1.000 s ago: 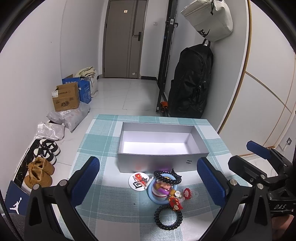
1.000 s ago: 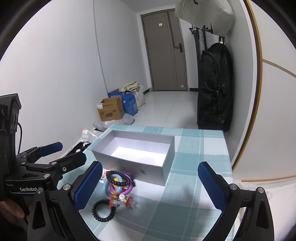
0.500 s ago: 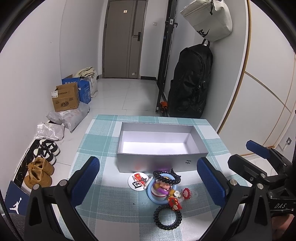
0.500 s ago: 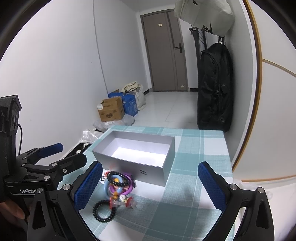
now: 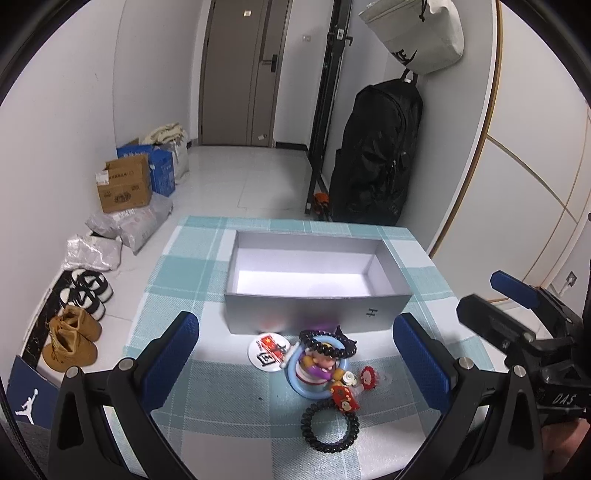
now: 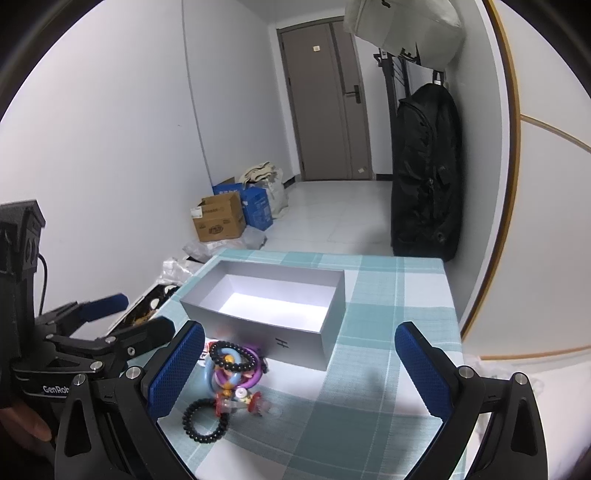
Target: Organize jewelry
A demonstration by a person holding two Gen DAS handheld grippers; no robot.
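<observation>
An empty grey box (image 5: 317, 310) (image 6: 295, 341) stands open on the checked tablecloth (image 5: 184, 280). In front of it lies a jewelry pile: a black bead bracelet (image 5: 330, 427) (image 6: 205, 421), a darker bead bracelet (image 5: 328, 341) (image 6: 232, 357) over a blue ring with a purple figure (image 5: 317, 369), red charms (image 5: 351, 391) and a round white badge (image 5: 269, 352). My left gripper (image 5: 295, 365) is open above the pile. My right gripper (image 6: 299, 373) is open, to the right of the pile.
A black backpack (image 5: 376, 155) leans on the far wall under a hanging white bag (image 5: 413, 33). Cardboard boxes (image 5: 125, 184), plastic bags and shoes (image 5: 70, 343) lie on the floor left of the table. The table's edges are near on the left and right.
Both views are almost unchanged; the left gripper has drifted very slightly. The jewelry and the box have not moved.
</observation>
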